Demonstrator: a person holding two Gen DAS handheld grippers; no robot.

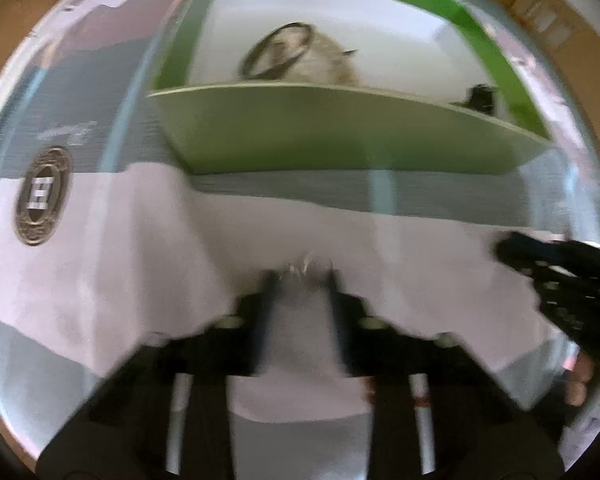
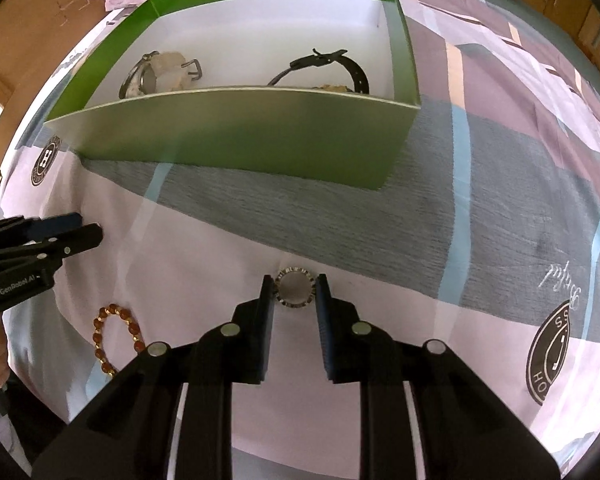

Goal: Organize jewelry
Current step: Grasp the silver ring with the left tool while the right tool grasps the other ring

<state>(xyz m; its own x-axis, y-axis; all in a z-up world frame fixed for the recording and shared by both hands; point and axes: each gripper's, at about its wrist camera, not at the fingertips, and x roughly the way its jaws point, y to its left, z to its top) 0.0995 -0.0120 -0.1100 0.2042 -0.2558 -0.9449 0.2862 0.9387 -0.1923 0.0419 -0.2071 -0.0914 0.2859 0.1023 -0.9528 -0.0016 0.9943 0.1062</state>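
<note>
Over the bedsheet (image 2: 480, 184), right gripper (image 2: 294, 286) steeply down, pinching ring (image 2: 294, 289), left gripper (image 1: 302, 276) blurred, grip unclear.

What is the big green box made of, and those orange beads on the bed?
The open green box looks like thin cardboard: flat, sharply folded walls, a faint satin sheen outside, plain white inside. The orange bead bracelet looks like glossy amber-like stone, resin or glass with small gold-coloured spacers; which one cannot be told.

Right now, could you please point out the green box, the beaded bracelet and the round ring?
green box (image 2: 236, 132): right wrist view, near outer wall.
beaded bracelet (image 2: 134, 328): right wrist view, right-hand beads.
round ring (image 2: 295, 289): right wrist view, flat centre.
</note>
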